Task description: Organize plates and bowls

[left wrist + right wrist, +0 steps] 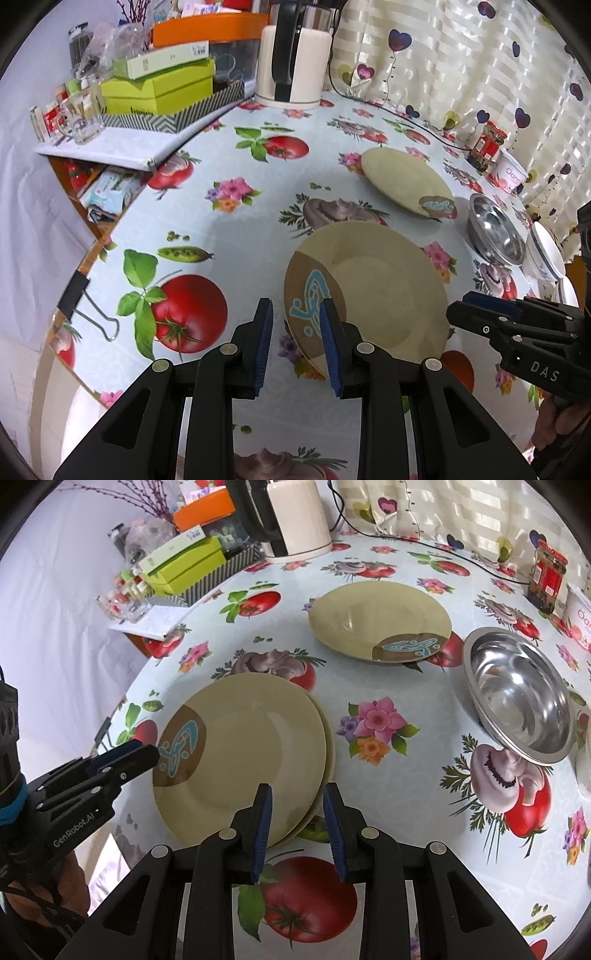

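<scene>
A stack of two beige plates [243,753] with a brown and blue motif lies on the near table; it also shows in the left wrist view [380,291]. A third beige plate [376,616] lies farther back, also in the left wrist view [402,181]. A steel bowl [517,694] sits to the right, also in the left wrist view [495,232]. A white blue-rimmed bowl [546,254] stands beyond it. My left gripper [295,314] is open at the stack's left rim. My right gripper [297,797] is open at the stack's near right rim. Both are empty.
A white kettle [291,62] with a black cord stands at the back. Green boxes [159,85] in a patterned tray and small bottles fill the back left. A jar [546,576] and a yogurt tub [580,616] stand at the back right. A binder clip [85,306] grips the table edge.
</scene>
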